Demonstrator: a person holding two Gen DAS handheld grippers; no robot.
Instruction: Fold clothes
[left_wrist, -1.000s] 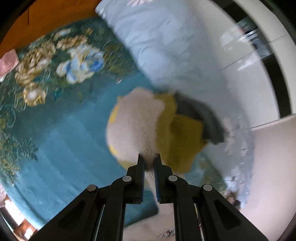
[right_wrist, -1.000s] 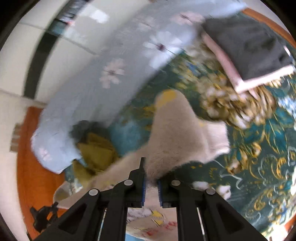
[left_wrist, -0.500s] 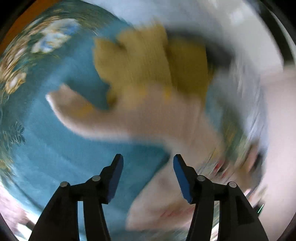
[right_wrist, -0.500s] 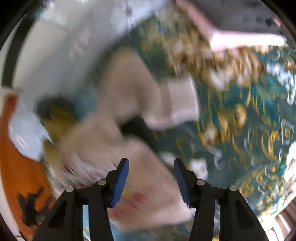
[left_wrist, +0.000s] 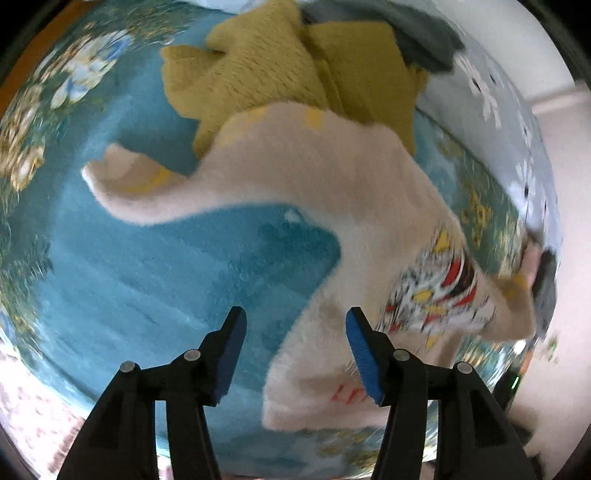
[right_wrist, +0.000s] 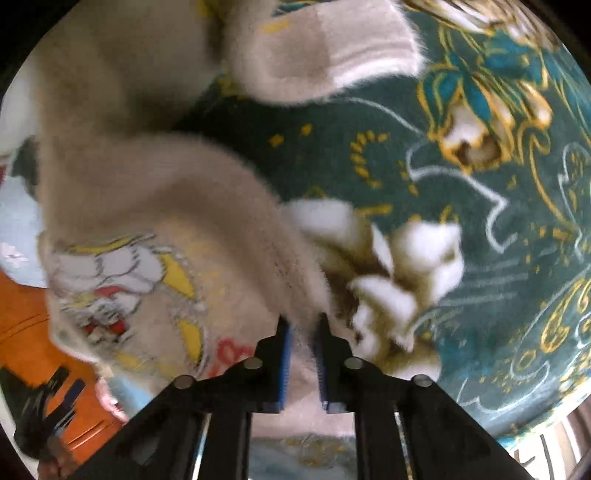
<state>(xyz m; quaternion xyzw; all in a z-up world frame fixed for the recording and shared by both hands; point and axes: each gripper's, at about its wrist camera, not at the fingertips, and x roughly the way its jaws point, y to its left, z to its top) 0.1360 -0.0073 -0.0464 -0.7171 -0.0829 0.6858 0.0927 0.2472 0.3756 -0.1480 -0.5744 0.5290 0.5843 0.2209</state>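
Note:
A cream fleece top (left_wrist: 332, 192) with a cartoon print lies spread on the teal floral blanket (left_wrist: 147, 266). One sleeve points left. My left gripper (left_wrist: 295, 332) is open and empty just above the top's lower edge. In the right wrist view the same top (right_wrist: 147, 206) fills the left half. My right gripper (right_wrist: 303, 332) is shut on a fold of its edge. A sleeve cuff (right_wrist: 351, 48) lies at the top.
A mustard-yellow garment (left_wrist: 288, 66) and a grey one (left_wrist: 424, 40) lie heaped behind the top. A light blue flowered quilt (left_wrist: 517, 122) runs along the right. An orange floor (right_wrist: 33, 325) shows past the bed's edge.
Both grippers opened and dropped the top half a second ago. The left stays open. The right has since closed on the top's edge, closer to the blanket.

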